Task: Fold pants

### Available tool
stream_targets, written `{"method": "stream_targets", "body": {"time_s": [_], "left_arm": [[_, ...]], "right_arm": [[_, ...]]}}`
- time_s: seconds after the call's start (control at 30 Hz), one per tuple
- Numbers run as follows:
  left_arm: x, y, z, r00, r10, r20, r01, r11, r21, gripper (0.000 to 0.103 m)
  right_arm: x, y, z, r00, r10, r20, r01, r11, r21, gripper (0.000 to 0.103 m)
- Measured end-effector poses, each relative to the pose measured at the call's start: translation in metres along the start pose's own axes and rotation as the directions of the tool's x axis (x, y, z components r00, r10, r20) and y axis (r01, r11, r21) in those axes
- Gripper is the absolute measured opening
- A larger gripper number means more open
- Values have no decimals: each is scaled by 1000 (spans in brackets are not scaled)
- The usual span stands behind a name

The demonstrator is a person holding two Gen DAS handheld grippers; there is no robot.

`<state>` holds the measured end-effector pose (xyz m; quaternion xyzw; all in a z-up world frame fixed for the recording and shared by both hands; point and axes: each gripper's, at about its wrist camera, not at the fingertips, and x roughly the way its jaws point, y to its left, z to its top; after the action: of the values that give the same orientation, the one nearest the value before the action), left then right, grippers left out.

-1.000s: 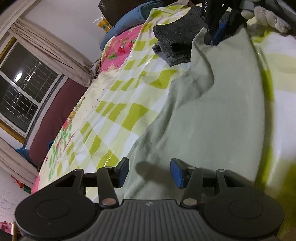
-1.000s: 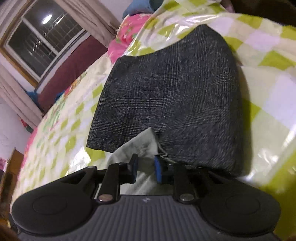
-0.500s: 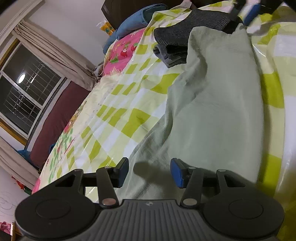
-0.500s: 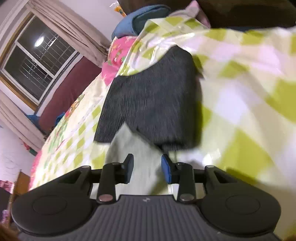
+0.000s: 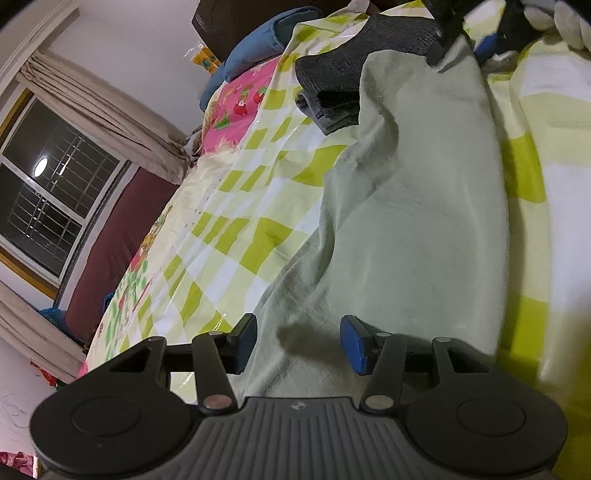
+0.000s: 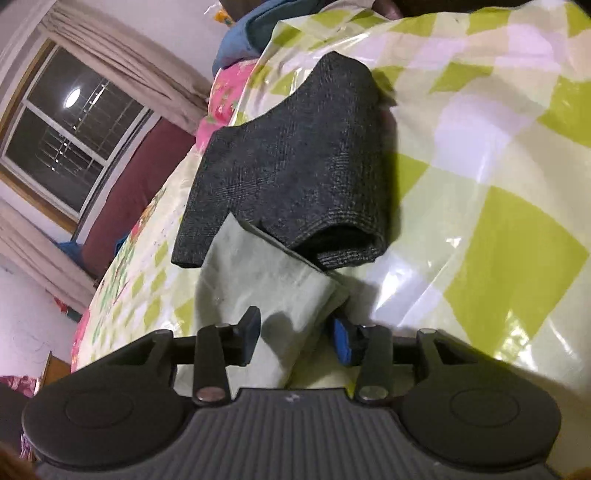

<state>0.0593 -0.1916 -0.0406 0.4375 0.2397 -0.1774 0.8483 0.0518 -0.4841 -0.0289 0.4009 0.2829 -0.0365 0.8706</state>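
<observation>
Pale green pants [image 5: 424,203] lie stretched along the bed. Their far end [image 6: 266,280] rests against a folded dark grey garment [image 6: 303,166]. My left gripper [image 5: 299,332] hovers open over the near end of the pants, its pads apart and pressing on nothing. My right gripper [image 6: 295,334] is at the far end with its jaws opening. The loose pants corner lies between the pads, which do not press on it. In the left wrist view the right gripper [image 5: 463,46] appears at the top, held by a gloved hand [image 5: 554,18].
A yellow-green checked plastic sheet [image 6: 480,184] covers the bed. The dark grey garment [image 5: 332,81] borders the pants at the far end. A blue pillow [image 5: 258,48] and pink bedding [image 5: 243,99] lie beyond it. A curtained window [image 6: 66,122] is on the left.
The right gripper went from shut on the pants corner to open, let the corner drop beside the dark garment, and drew back. The left gripper has kept still.
</observation>
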Motion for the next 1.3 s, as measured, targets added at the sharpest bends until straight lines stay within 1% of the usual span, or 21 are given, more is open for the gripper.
{"method": "stream_targets", "body": {"time_s": [0.1, 0.13, 0.2, 0.33, 0.37, 0.4, 0.43, 0.53, 0.6, 0.7, 0.77, 0.8, 0.83, 0.9, 0.97, 1.0, 1.07, 1.1, 1.17, 1.23, 1.3], "left_arm": [[1, 1, -2, 1000, -7, 7, 7, 1000, -16, 64], [2, 1, -2, 1000, -6, 9, 7, 1000, -18, 64], [2, 0, -2, 1000, -3, 12, 3, 1000, -13, 64], [2, 0, -2, 1000, -8, 8, 8, 1000, -25, 64], [2, 0, -2, 1000, -7, 9, 8, 1000, -23, 64], [1, 0, -2, 1000, -7, 9, 8, 1000, -23, 64], [1, 1, -2, 1000, -8, 11, 8, 1000, -24, 64], [-3, 5, -1, 999, -27, 32, 28, 998, -52, 64], [-8, 5, 1, 998, -42, 57, 46, 997, -65, 64], [-13, -1, 4, 993, -71, 98, 77, 995, -63, 65], [-7, -8, 6, 993, -73, 89, 77, 996, -53, 65], [-5, -9, 6, 994, -66, 89, 70, 996, -50, 65], [-7, -9, 7, 993, -61, 100, 67, 996, -53, 65], [-12, -2, 8, 988, -78, 130, 90, 992, -94, 68], [-7, 2, 9, 985, -125, 120, 143, 978, -151, 70], [1, 0, 11, 984, -150, 95, 162, 976, -147, 70], [6, -2, 16, 986, -123, 108, 138, 981, -137, 72], [3, 0, 18, 987, -112, 120, 128, 982, -139, 72], [-3, 10, 15, 984, -98, 147, 124, 976, -181, 76], [8, 13, 11, 990, -107, 91, 123, 973, -193, 80], [19, 17, 6, 996, -64, 68, 76, 977, -200, 81]], "right_arm": [[-8, -1, -6, 997, 63, 41, -64, 998, 12, 42], [-2, -2, -6, 999, 33, 19, -33, 999, 3, 42], [17, -6, -3, 999, -43, -33, 43, 999, 5, 34], [26, -8, 5, 1000, -2, -16, 3, 998, 59, 37], [26, -11, 6, 1000, 7, -10, -6, 997, 83, 34], [26, -15, 6, 1000, 8, -11, -7, 994, 112, 11], [26, -19, 6, 1000, 25, -20, -22, 988, 152, 4], [12, -24, 3, 996, 91, 0, -88, 968, 236, 4], [-7, -24, 6, 988, 145, 53, -154, 947, 282, 4], [-37, -18, 9, 976, 176, 130, -207, 938, 279, 4], [-39, -13, 10, 987, 118, 111, -141, 963, 230, 4], [-35, -15, 11, 995, 72, 72, -87, 967, 241, 4], [-34, -16, 12, 997, 59, 49, -70, 963, 260, 4], [-48, -6, 14, 994, 66, 91, -85, 972, 221, 4], [-57, -1, 16, 990, 43, 136, -69, 980, 189, 4], [-52, -2, 18, 993, 5, 120, -28, 980, 195, 4], [-32, -10, 20, 991, -135, 24, 128, 971, 200, 4], [-30, -14, 19, 989, -149, -3, 146, 961, 233, 4], [-45, -9, 16, 995, -88, 51, 73, 966, 250, 4], [-57, 10, 17, 990, -103, 94, 84, 980, 181, 4], [-57, 25, 21, 992, -97, 85, 84, 986, 146, 4]]}}
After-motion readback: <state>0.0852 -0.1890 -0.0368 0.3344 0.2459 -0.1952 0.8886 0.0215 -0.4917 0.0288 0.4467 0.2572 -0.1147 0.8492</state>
